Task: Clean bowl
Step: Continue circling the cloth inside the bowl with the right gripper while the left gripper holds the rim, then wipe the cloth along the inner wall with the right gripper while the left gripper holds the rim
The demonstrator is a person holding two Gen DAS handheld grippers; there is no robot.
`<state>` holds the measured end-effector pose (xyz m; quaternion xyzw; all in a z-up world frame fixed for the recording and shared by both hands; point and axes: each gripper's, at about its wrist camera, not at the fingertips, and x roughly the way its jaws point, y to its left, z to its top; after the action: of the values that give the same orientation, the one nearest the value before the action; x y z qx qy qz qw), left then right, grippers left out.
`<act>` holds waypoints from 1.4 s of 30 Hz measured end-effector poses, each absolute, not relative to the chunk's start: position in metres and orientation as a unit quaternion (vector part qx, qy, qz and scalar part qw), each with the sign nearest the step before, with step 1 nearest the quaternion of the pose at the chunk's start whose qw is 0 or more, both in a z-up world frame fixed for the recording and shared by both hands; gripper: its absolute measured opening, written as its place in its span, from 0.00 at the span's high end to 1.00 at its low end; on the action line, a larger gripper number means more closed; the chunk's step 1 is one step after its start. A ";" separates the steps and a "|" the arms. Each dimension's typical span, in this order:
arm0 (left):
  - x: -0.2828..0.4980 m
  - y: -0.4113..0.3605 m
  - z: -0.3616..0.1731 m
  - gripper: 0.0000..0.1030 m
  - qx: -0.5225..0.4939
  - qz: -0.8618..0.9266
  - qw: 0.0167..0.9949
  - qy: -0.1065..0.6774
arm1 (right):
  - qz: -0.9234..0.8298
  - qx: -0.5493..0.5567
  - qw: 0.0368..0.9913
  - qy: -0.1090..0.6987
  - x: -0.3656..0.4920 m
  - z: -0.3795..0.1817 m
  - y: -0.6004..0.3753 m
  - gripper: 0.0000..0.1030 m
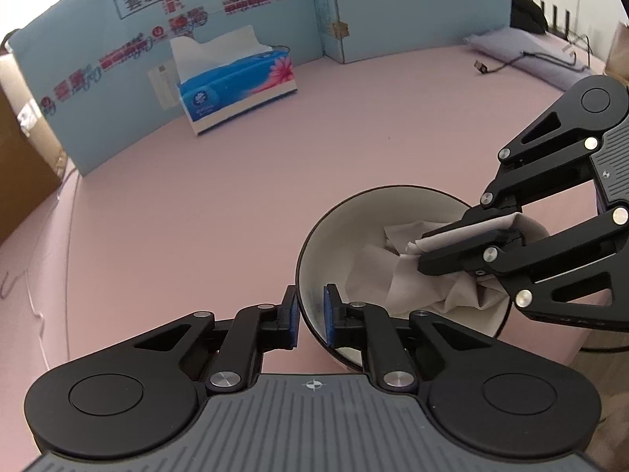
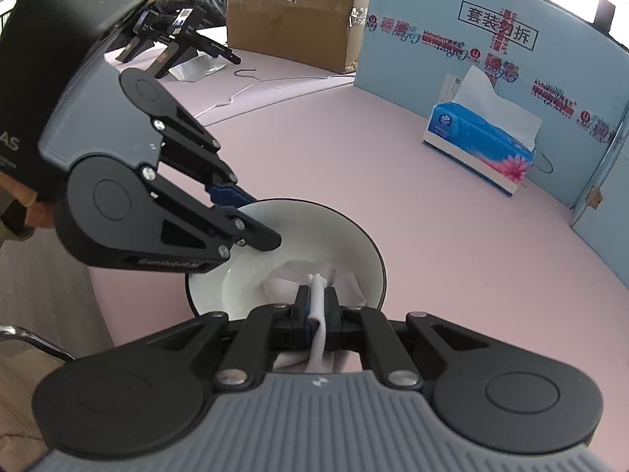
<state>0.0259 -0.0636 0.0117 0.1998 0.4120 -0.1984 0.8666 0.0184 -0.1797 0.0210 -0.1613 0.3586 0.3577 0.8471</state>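
A white bowl (image 1: 338,244) with a black rim and outer wall stands on the pink table (image 1: 196,196) near its front edge. My left gripper (image 1: 310,306) straddles the bowl's near rim, one blue pad outside and one inside, shut on the wall. My right gripper (image 1: 422,253) reaches into the bowl from the right, shut on a crumpled white tissue (image 1: 377,275) that lies against the inner wall. In the right wrist view the tissue (image 2: 283,275) runs up between the right gripper's (image 2: 320,306) pads, and the left gripper (image 2: 263,218) clamps the bowl's (image 2: 354,244) far-left rim.
A blue tissue box (image 1: 236,86) (image 2: 479,149) with a sheet sticking out stands at the back, before a light blue cardboard screen (image 1: 275,8). A brown carton (image 2: 291,8), spare grippers (image 2: 177,39) and a cable (image 1: 511,63) lie farther off. The table's edge (image 2: 98,295) runs left of the bowl.
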 end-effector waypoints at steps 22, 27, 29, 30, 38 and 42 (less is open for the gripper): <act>0.013 -0.065 0.026 0.88 0.206 -0.241 0.880 0.355 | 0.304 -0.314 0.822 0.364 0.026 0.010 -0.137 0.96; 0.015 -0.059 0.025 0.88 0.189 -0.245 0.882 0.357 | 0.314 -0.297 0.835 0.342 0.032 0.015 -0.133 0.96; 0.016 -0.057 0.023 0.88 0.182 -0.244 0.882 0.359 | 0.320 -0.290 0.838 0.334 0.034 0.016 -0.129 0.96; 0.016 -0.056 0.023 0.88 0.180 -0.244 0.883 0.359 | 0.324 -0.291 0.838 0.330 0.033 0.017 -0.127 0.96; 0.016 -0.050 0.019 0.87 0.176 -0.247 0.882 0.360 | 0.310 -0.280 0.836 0.355 0.037 0.014 -0.149 0.97; 0.016 -0.046 0.020 0.87 0.169 -0.249 0.884 0.358 | 0.302 -0.272 0.839 0.361 0.027 0.015 -0.159 0.97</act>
<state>0.0156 -0.0465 0.0198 0.1689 0.3584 -0.2493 0.8837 0.0272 -0.1594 0.0153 -0.2725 0.3614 0.3019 0.8391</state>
